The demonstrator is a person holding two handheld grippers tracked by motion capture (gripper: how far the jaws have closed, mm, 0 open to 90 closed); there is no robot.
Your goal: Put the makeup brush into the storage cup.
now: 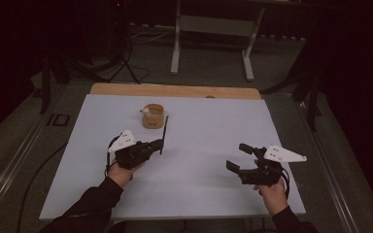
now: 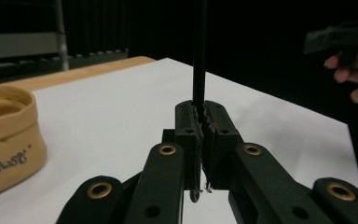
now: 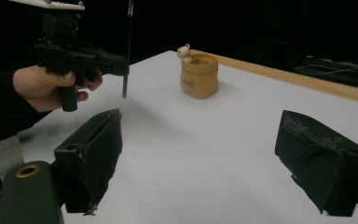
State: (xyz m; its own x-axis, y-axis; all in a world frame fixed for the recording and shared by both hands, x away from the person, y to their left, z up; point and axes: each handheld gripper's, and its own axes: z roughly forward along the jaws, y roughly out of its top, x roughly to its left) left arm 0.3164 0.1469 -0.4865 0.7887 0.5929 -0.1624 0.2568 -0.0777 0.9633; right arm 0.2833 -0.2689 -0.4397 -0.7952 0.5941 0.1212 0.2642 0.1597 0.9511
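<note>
Black left gripper (image 1: 159,145), raised over the white table (image 1: 199,189), jaws clamped tight on a thin black rod (image 1: 164,131), likely a pen, held upright and clear of the surface. Just beyond it stands a tan fabric pouch (image 1: 153,116), open-topped, a small pale figure (image 1: 146,111) at its rim. Right gripper (image 1: 239,158) well apart, jaws spread wide, empty. Judgement: rod picked up; dropping it into the pouch likely remains.
</note>
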